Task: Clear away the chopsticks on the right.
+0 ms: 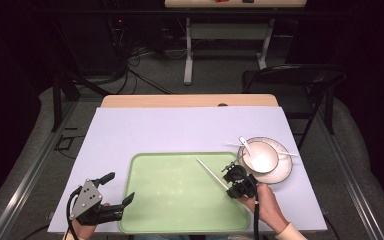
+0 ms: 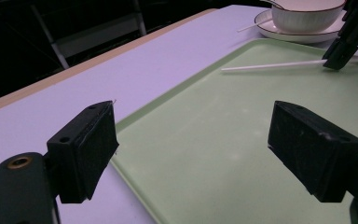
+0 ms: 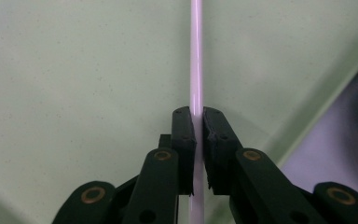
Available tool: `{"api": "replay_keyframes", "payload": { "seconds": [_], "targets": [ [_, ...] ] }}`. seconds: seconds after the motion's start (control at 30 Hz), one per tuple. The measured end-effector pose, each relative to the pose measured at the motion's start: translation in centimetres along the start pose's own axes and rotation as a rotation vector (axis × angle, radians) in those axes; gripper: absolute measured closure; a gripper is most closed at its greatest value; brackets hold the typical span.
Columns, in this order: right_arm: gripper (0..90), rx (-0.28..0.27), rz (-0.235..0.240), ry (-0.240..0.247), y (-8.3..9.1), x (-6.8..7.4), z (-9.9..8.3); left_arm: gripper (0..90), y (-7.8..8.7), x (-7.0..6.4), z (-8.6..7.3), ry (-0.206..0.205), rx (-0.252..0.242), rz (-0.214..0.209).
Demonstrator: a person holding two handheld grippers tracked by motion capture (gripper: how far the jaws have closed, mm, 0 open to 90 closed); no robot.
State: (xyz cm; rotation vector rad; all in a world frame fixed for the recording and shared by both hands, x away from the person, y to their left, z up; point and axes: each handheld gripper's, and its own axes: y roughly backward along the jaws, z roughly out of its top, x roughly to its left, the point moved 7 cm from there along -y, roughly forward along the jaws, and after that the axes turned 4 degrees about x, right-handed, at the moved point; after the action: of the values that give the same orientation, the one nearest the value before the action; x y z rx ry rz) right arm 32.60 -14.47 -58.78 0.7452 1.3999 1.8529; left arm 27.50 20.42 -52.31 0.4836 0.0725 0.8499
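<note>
White plastic or ceramic, the chopstick (image 3: 196, 56) runs straight up the middle of the right gripper view, pinched between the two black jaws of the right gripper (image 3: 199, 122), which are clamped on its shaft. Its long axis lines up with the jaws' own direction, so most of the free length points ahead of them over the green tray (image 3: 74, 70). From the high view the same chopstick (image 1: 210, 172) slants from the right gripper (image 1: 232, 175) up and to the left across the tray's right half, its far tip well inside the rim. Whether that tip touches the tray floor cannot be told.

Behind and to the right of the right gripper, just off the tray's corner, stand a white bowl (image 1: 260, 156) on a plate (image 1: 282, 172), with a spoon (image 1: 244, 145) in the bowl and a second thin white stick (image 1: 287, 153) lying across the plate.

At the tray's near left corner the left gripper (image 1: 117, 189) hovers with jaws wide apart and nothing between them, well apart from the chopstick. The right hand is plainly the nearer one; any setting down likely turns on lowering the stick along its own slant.
</note>
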Motion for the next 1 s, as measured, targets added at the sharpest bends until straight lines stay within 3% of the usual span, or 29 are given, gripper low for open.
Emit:
{"api": "replay_keyframes", "payload": {
  "seconds": [0.33, 0.43, 0.63, 0.9, 1.0],
  "targets": [
    [83.0, 0.009, 0.003, 0.025, -0.5, 0.7, 0.2, 15.6, 0.0, 0.0, 0.0, 0.001, -0.001, -0.001],
    [77.7, 0.006, 0.001, 0.038, -0.4, 0.7, 0.1, 15.6, 0.0, 0.0, 0.0, 0.002, -0.001, -0.002],
    [52.5, -0.03, -0.005, 0.096, 0.4, 0.5, -0.1, 15.6, 0.0, 0.0, 0.0, 0.003, -0.001, -0.003],
    [18.1, -0.138, -0.026, 0.195, 3.8, -0.9, -0.7, 15.6, 0.1, 0.0, 0.0, 0.002, 0.001, -0.003],
    [13.9, -0.163, -0.033, 0.213, 4.6, -1.5, -0.8, 15.6, 0.0, 0.0, 0.0, 0.003, 0.001, -0.003]
  ]
}}
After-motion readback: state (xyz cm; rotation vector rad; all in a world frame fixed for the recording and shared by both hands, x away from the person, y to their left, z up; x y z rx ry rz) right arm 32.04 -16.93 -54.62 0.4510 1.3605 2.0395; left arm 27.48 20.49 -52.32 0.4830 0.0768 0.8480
